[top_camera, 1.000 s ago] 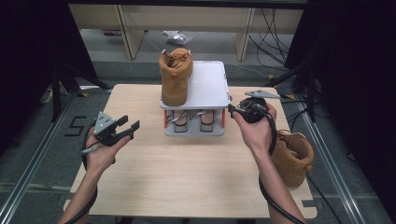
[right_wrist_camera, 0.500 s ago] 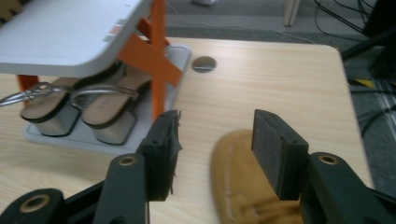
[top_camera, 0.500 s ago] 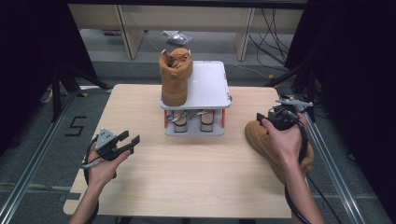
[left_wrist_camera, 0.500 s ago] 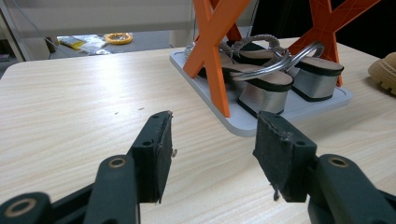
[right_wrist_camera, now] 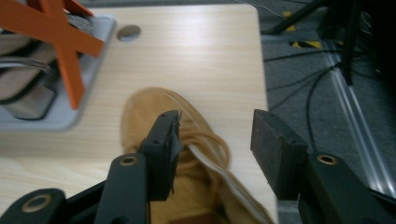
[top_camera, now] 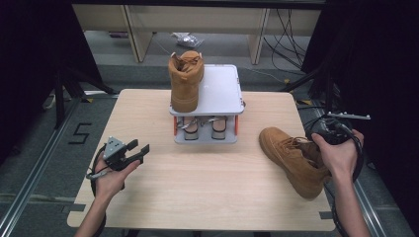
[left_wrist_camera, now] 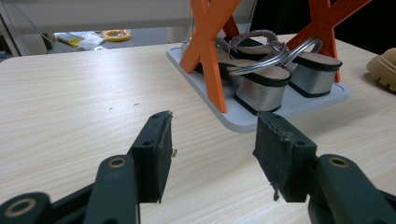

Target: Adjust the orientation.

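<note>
- High view: left gripper (top_camera: 140, 149) held low over the desk (top_camera: 207, 197) near its left edge, jaws parted with nothing between them, pointing toward the grey rack (top_camera: 222, 91).
- Same view: one tan boot (top_camera: 185, 81) upright on the rack's top shelf at its left side; a pair of silver sandals (top_camera: 206, 127) on the lower tray beneath.
- Same view: second tan boot (top_camera: 291, 158) lying tilted on the desk near the right edge, toe toward the rack, heel end under the right hand (top_camera: 336, 155); right gripper hidden behind that hand here, grip not readable from this angle.
- Left gripper view: two black jaws spread wide above bare wood, gripping nothing; silver sandals (left_wrist_camera: 273, 77) on the grey tray (left_wrist_camera: 243, 122) ahead between orange cross struts (left_wrist_camera: 208, 51); toe of the lying boot (left_wrist_camera: 384, 67) at the far right edge.
- Right gripper view: right gripper (right_wrist_camera: 215, 140) with jaws about half open, hovering over the tan boot (right_wrist_camera: 187, 186); left jaw in front of the laces, right jaw out past the boot's side over the desk edge; pads not pressing on it, boot not held; picture blurred.
- Same view: orange strut (right_wrist_camera: 65, 51) and grey tray (right_wrist_camera: 60, 123) at the left.
</note>
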### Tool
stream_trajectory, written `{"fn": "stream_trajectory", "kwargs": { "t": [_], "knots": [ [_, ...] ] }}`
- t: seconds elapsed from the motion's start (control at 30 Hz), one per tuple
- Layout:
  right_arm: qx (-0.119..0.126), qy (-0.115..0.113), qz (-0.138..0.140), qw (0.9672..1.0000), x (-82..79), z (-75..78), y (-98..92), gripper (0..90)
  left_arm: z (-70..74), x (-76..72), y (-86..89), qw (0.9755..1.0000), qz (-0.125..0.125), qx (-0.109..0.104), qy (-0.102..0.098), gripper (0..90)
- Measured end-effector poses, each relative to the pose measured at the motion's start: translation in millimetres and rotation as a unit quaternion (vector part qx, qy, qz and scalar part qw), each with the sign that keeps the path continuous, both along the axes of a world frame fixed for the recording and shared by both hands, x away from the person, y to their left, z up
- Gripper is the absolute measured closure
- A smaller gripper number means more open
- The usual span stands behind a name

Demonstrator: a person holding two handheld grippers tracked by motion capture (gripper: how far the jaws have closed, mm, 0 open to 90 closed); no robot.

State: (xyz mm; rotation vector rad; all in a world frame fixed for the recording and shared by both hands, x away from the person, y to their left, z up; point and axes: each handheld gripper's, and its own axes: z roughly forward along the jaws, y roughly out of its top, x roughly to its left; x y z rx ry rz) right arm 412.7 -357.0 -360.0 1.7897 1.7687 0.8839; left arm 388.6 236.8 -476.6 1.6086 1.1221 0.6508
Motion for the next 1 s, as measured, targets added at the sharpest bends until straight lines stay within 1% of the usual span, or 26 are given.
{"fn": "stream_trajectory", "kwargs": {
  "t": [0.03,0.07,0.1,0.13,0.17,0.2,0.23,0.27,0.3,0.33,0.37,0.4,0.43,0.47,0.5,0.53,0.57,0.63,0.67,0.7,0.77,0.83,0.87,0.9,0.93,1.0],
  "knots": [
    [-0.021,0.005,0.013,0.9997,-0.8,-2.4,-8.2,52.7,-0.2,0.0,-0.3,1.0000,-0.001,0.000,0.000,45.9],
    [-0.017,0.013,0.000,0.9998,-2.5,-3.0,-8.7,52.8,-0.2,-0.1,-0.4,1.0000,-0.001,0.001,0.000,45.9],
    [-0.032,0.007,0.006,0.9994,-2.7,-6.9,-13.3,52.8,-0.3,-0.2,-0.4,1.0000,-0.002,0.002,0.000,45.9],
    [-0.007,0.032,-0.017,0.9993,-4.2,-5.4,-10.7,53.0,-0.4,-0.3,-0.5,1.0000,-0.002,0.002,0.000,45.9],
    [-0.027,0.023,0.001,0.9994,-3.5,-7.6,-15.6,53.2,-0.6,-0.3,-0.7,1.0000,-0.002,0.002,0.001,45.9],
    [-0.047,0.027,0.020,0.9983,-3.7,-11.4,-21.6,53.4,-0.8,-0.3,-0.8,1.0000,-0.002,0.000,0.001,46.0],
    [-0.031,0.043,0.014,0.9985,-4.0,-12.1,-21.3,53.9,-1.2,0.1,-0.7,1.0000,-0.003,-0.002,-0.001,46.0],
    [-0.040,0.049,0.016,0.9979,-3.1,-15.0,-22.8,54.3,-0.8,-0.3,-0.6,1.0000,-0.002,-0.001,0.001,45.9],
    [-0.031,0.052,0.015,0.9981,-2.7,-17.9,-21.5,54.9,-0.7,-0.5,-0.5,1.0000,-0.001,-0.001,0.001,45.9],
    [-0.039,0.057,0.026,0.9973,-1.9,-19.1,-23.7,55.3,-0.6,-0.6,-0.4,1.0000,-0.001,-0.002,0.001,46.0],
    [-0.025,0.067,0.017,0.9973,-2.2,-20.0,-21.1,55.8,-0.7,-0.7,-0.4,1.0000,0.000,-0.003,0.001,45.9],
    [-0.036,0.061,0.037,0.9968,-0.1,-22.5,-24.1,56.3,-0.8,-0.7,-0.3,1.0000,-0.001,-0.002,0.002,46.0],
    [-0.037,0.067,0.036,0.9964,0.3,-23.2,-23.4,56.9,-1.0,-0.6,-0.3,1.0000,0.000,-0.003,0.002,45.9],
    [-0.039,0.067,0.040,0.9962,1.6,-24.6,-23.9,57.6,-1.5,-0.3,-0.4,1.0000,-0.002,-0.005,0.001,46.0],
    [-0.036,0.074,0.039,0.9959,2.1,-24.8,-23.1,58.4,-1.4,-0.7,-0.3,1.0000,-0.002,-0.003,0.003,46.0],
    [-0.025,0.081,0.029,0.9960,1.9,-25.1,-20.5,59.6,-1.6,-0.8,-0.3,1.0000,-0.002,-0.003,0.004,46.0],
    [-0.035,0.077,0.044,0.9955,3.5,-25.8,-22.9,60.7,-1.7,-0.9,-0.2,1.0000,-0.002,-0.003,0.004,46.1],
    [-0.037,0.086,0.048,0.9944,3.7,-25.6,-21.4,62.4,-1.9,-1.0,-0.2,1.0000,-0.002,-0.004,0.004,46.1],
    [-0.039,0.084,0.053,0.9942,4.7,-27.1,-21.4,62.7,-2.0,-1.0,-0.1,1.0000,-0.002,-0.004,0.004,46.1],
    [-0.041,0.089,0.054,0.9937,4.4,-26.6,-21.1,63.0,-2.1,-1.0,-0.1,1.0000,-0.002,-0.005,0.004,46.2],
    [-0.038,0.089,0.058,0.9936,5.0,-27.7,-21.5,63.2,-2.3,-1.0,0.0,1.0000,-0.002,-0.005,0.004,46.3],
    [-0.037,0.096,0.060,0.9929,4.9,-27.6,-22.1,63.6,-2.7,-1.2,0.0,1.0000,-0.002,-0.005,0.005,46.4],
    [-0.022,0.102,0.044,0.9936,3.6,-27.8,-18.9,63.6,-2.9,-1.3,0.0,1.0000,-0.002,-0.006,0.006,46.5],
    [-0.031,0.105,0.051,0.9927,4.2,-28.2,-20.3,64.0,-3.0,-1.4,0.0,1.0000,-0.003,-0.005,0.006,46.6],
    [-0.019,0.113,0.045,0.9923,3.1,-28.0,-18.7,63.9,-3.1,-1.5,-0.1,1.0000,-0.003,-0.005,0.006,46.6],
    [-0.039,0.116,0.060,0.9907,2.8,-27.3,-23.4,63.9,-3.7,-1.2,-0.3,0.9999,-0.004,-0.008,0.005,46.6]
  ]
}}
